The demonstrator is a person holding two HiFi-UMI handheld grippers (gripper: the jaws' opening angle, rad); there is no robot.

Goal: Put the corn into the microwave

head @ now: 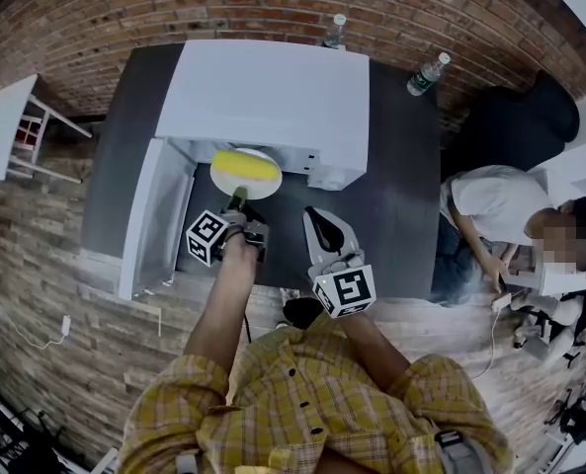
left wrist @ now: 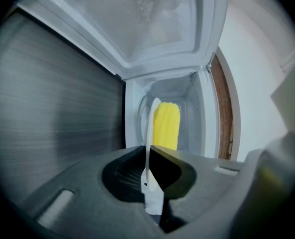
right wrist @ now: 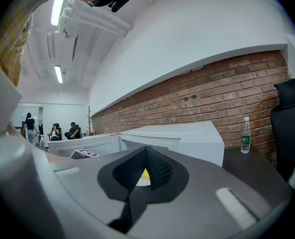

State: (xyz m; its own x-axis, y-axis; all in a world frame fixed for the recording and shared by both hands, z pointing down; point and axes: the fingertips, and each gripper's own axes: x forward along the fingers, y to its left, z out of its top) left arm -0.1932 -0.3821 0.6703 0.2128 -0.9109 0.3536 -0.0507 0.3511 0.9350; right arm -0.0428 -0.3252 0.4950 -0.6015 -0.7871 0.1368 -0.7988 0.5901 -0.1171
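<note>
Side table: a white side table (head: pixel 1 126) stands at the far left, apart from the main table.
Floor: a pale wood-plank floor (head: pixel 36 265) runs under everything.
Wall: a red brick wall (head: pixel 95 28) stands behind the table, with plain white wall above it in the right gripper view.
Table: a dark table (head: pixel 120 166) with a matt top stands against the bricks.
Door: the microwave door (head: pixel 154 215) is swung wide open to the left.
Microwave: a white microwave (head: pixel 273 97) sits mid-table with its mouth toward the person.
Corn: the yellow corn (head: pixel 245 166) lies on a white plate (head: pixel 223 179), which is held at the microwave's mouth and partly inside.
Left gripper: the left gripper (head: pixel 237 203) has its jaws pinched on the plate's near rim.
Right gripper: the right gripper (head: pixel 315 220) hangs over the table just right of the plate, jaws pressed together on nothing.
Bottles: two clear bottles stand by the wall, one (head: pixel 337 31) behind the microwave and one (head: pixel 428 73) at the right corner.
Chair: a black chair (head: pixel 525 117) stands past the table's right edge.
Person: a seated person (head: pixel 500 210) in a white top is at the right.
Writing: the right bottle carries a green label whose print is too small to read. Each gripper's cube shows black-and-white square markers.
</note>
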